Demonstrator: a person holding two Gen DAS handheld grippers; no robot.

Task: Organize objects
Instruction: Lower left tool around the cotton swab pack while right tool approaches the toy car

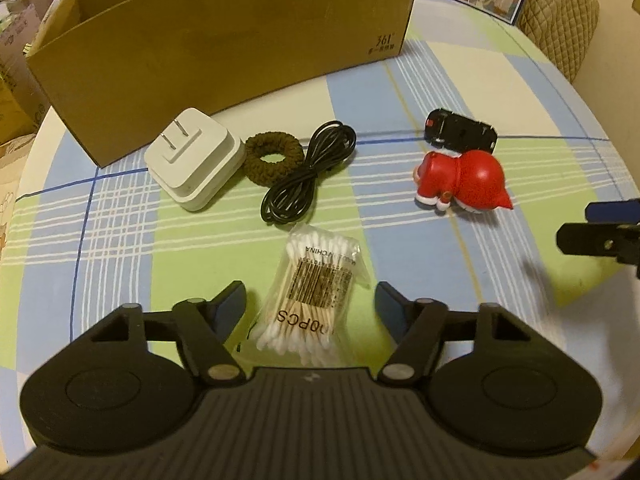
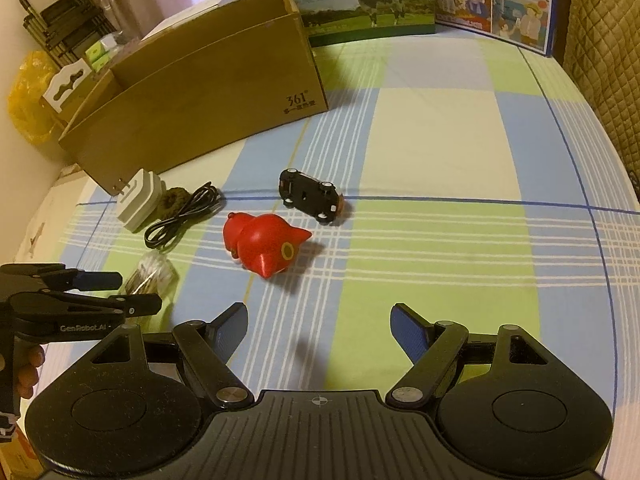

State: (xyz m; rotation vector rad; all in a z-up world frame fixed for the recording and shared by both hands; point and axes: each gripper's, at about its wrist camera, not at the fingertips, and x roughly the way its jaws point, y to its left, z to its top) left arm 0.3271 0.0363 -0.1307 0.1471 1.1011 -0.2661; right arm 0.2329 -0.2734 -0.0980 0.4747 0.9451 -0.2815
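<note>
Rightward, the checked tablecloth (image 2: pixel 440 240) lay bare to the table edge. Nearer the cardboard box (image 1: pixel 224 40), a clear cotton-swab packet (image 1: pixel 312 300) with a barcode lay flat between the wide-spread, empty left gripper (image 1: pixel 310 304); the right gripper (image 2: pixel 320 328) hovered equally wide, empty, short of the red figurine (image 2: pixel 266 244)

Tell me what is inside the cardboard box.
Only bare brown inner walls show over the rim of the cardboard box in both wrist views. Its front wall hides the floor and lower interior, so whether anything lies inside cannot be seen.
</note>
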